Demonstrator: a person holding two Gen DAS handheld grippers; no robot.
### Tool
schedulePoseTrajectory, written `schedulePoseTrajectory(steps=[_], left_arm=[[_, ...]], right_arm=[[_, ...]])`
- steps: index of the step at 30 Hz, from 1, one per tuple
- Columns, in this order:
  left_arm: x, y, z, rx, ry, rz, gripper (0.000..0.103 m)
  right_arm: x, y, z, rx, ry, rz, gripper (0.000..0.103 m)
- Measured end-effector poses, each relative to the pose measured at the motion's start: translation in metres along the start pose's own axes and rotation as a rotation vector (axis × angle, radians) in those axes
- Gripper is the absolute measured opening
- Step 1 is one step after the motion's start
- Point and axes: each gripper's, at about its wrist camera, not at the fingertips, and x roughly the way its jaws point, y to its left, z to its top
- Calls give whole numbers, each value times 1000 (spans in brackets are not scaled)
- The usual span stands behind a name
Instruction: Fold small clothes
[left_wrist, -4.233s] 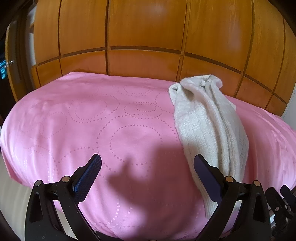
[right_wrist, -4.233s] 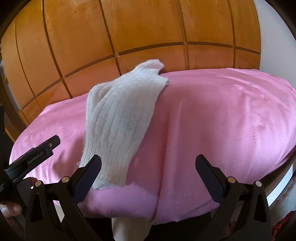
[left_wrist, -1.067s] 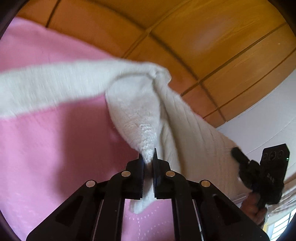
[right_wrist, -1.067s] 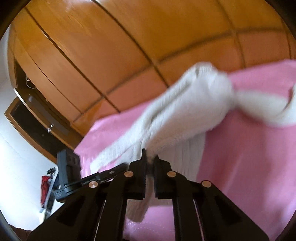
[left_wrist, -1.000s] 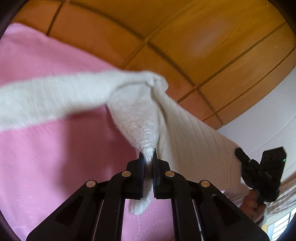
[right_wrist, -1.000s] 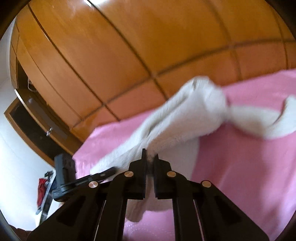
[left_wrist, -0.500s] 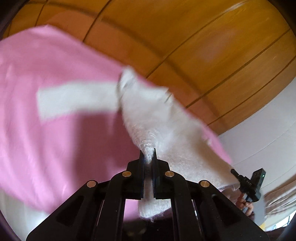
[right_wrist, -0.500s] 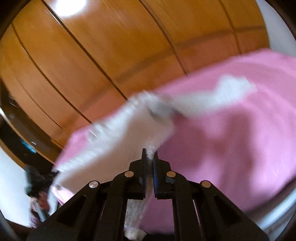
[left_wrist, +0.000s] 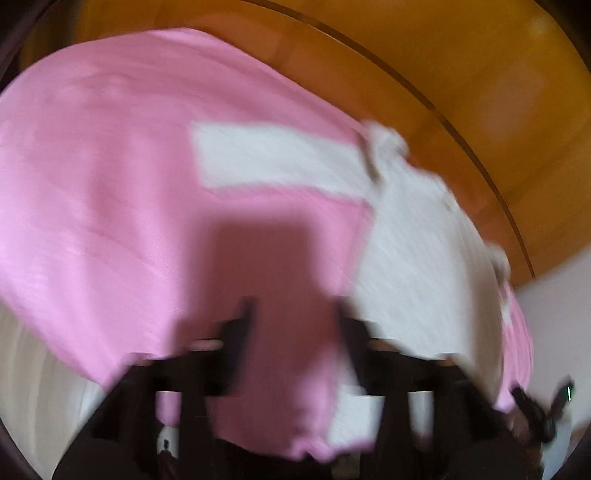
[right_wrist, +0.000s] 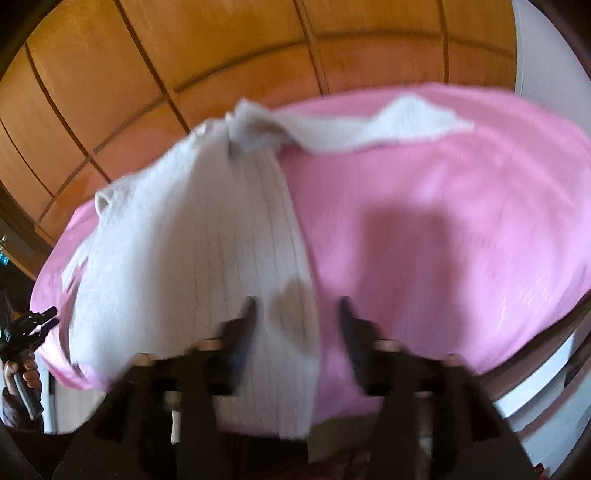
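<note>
The white knit sweater (right_wrist: 192, 258) lay spread on the pink bedspread (right_wrist: 443, 240), one sleeve (left_wrist: 273, 162) stretched out from its body, both the left gripper (left_wrist: 295, 325) and right gripper (right_wrist: 295, 317) just opened and apparently empty, with no fold made yet.

A bedroom in a home is shown. A bed is covered with a pink bedspread (right_wrist: 443, 206), on which a white knitted garment (right_wrist: 192, 258) is spread out. Beyond the far edge of the bed, glossy orange-brown wooden panelling (right_wrist: 221, 55) divided by dark grooves is seen, as on a wardrobe front or a panelled wall. A plain white wall (left_wrist: 554, 314) is seen to the right of the panelling. At the far left, part of a dark wooden cabinet (right_wrist: 14, 221) can be made out, though it is blurred.
</note>
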Motion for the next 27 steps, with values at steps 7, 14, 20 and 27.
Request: schedulePoseTrajectory(steps=[7,14,20,27], left_arm=[[12,65,50,-260,-34,46,65],[50,61,94,-286,-49,26,65],[66,55,146,-185,-97,121,5],[-3,73,230,-102,-322,396,4]], right_arm=[[33,84,-2,-144,24,159,57],[80,149,-13,-217,96,251,57],[105,185,-13,-273,130,309,57],[130,220,-27,-361,201,372,57]])
